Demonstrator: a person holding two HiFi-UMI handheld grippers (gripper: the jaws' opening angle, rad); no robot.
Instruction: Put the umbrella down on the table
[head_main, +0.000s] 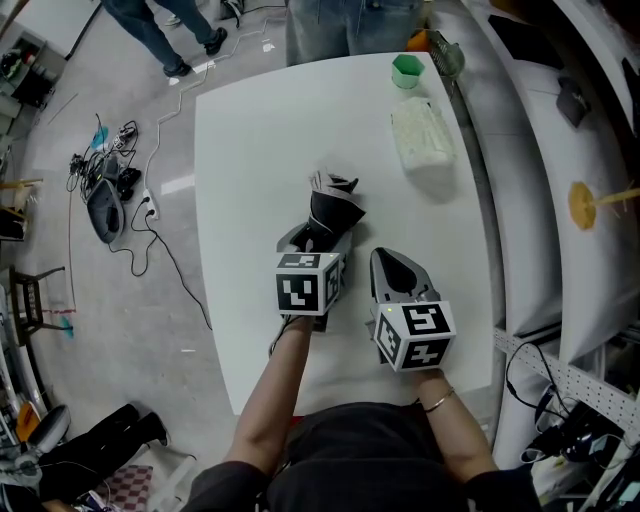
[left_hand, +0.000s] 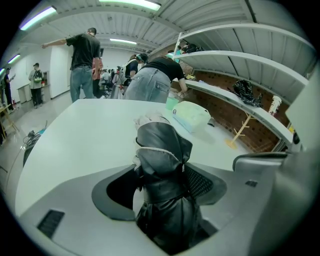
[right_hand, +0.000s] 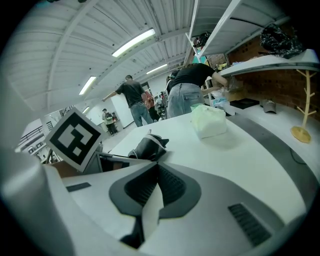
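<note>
- Left claw (left_hand: 160, 187): the jaws stood wide apart. A strip of white surface showed between the left pad and the fabric, and the right pad lay close against the folds. The pads did not appear to clamp anything.
- Umbrella (left_hand: 162, 150): black, folded and strapped. It lay between the left claw's jaws with its far end pointing away from the person. In the head view it appeared to rest on the bench (head_main: 260, 150), near its middle, so the put-down looked all but complete.
- Right claw (right_hand: 155, 185): the jaws were drawn together at the tips with nothing between them. It was set just beside the left claw, on the umbrella's right.
- Farther off: a white bag (head_main: 422, 135) and a green cup (head_main: 407, 70) stood well apart from the umbrella, near the far right edge. People stood beyond the bench.
- Hazard 1: loose fabric or the strap could snag on the ribbed right pad, and a withdrawal would then drag or lift the umbrella.
- Hazard 2: the rounded bundle could roll if either claw nudged it while backing away.
</note>
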